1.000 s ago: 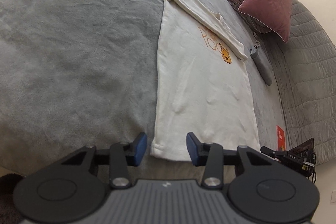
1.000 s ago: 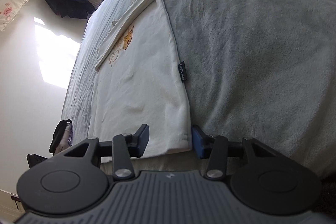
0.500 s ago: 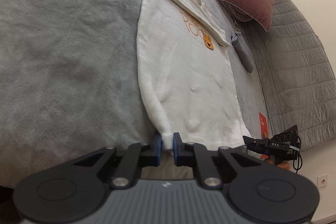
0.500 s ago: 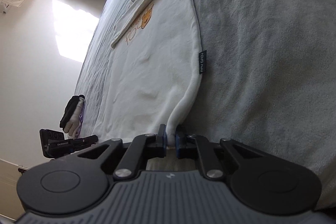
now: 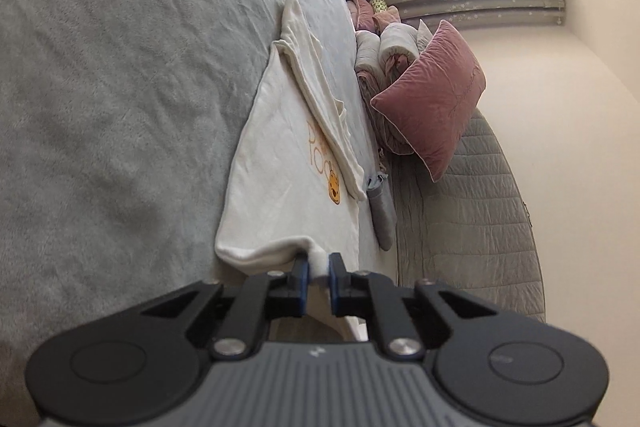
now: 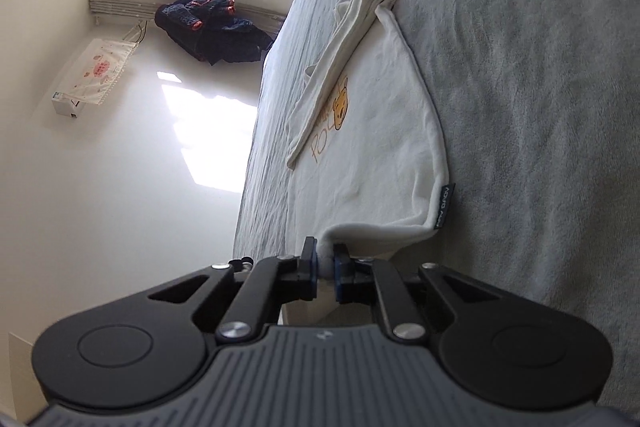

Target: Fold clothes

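Nearest to us, the left gripper (image 5: 319, 269) has its 2 fingers clamped narrow on the hem of the cream T-shirt (image 5: 288, 187), and the right gripper (image 6: 326, 269) is pinched the same way on the hem's other corner (image 6: 360, 183). The hem is lifted and curls over; the rest of the shirt lies flat on the grey bedspread (image 5: 120, 87), its bear print (image 5: 334, 189) facing up. Beyond, the folded sleeves (image 6: 360, 23) lie across the chest. Farthest, a pink cushion (image 5: 434, 107) leans on rolled bedding
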{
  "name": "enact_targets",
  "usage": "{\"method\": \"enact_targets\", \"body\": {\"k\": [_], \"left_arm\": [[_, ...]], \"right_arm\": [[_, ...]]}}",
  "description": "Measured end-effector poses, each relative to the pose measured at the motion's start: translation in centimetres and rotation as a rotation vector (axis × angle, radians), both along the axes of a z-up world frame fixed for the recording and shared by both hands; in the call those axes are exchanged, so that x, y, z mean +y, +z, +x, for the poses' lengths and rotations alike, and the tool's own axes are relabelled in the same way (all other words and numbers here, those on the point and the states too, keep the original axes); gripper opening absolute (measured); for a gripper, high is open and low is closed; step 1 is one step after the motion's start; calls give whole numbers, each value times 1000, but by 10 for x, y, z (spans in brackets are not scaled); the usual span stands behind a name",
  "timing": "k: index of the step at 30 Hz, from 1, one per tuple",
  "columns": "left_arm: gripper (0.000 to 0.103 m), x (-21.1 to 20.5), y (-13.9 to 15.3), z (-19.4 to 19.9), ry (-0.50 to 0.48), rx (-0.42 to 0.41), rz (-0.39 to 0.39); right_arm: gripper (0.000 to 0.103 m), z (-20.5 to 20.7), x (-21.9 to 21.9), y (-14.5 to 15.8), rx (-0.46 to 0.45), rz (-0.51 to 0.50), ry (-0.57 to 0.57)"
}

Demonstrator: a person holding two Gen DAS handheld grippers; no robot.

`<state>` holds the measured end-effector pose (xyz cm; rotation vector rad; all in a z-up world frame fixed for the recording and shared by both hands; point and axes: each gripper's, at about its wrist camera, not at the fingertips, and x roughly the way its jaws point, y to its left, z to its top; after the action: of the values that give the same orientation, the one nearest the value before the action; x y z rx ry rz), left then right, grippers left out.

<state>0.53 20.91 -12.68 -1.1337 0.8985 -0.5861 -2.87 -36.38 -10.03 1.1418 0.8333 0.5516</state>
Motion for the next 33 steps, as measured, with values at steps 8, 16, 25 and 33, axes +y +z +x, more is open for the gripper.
{"method": "enact_targets", "body": {"k": [8,16,25,33], "left_arm": [[10,-16,-8,53,67,80,56],[11,-21,-13,83,96,117,63],[43,-13,7,88,179,-11,122],[43,-38,35,83,139,-194,440]], "right_arm": [[10,37,-8,-6,47,0,-128],[11,57,-10,-28,161,41,-167],[45,46,-27,-4,50,-13,-266],[45,29,8,13,-129,-368,-234]]}}
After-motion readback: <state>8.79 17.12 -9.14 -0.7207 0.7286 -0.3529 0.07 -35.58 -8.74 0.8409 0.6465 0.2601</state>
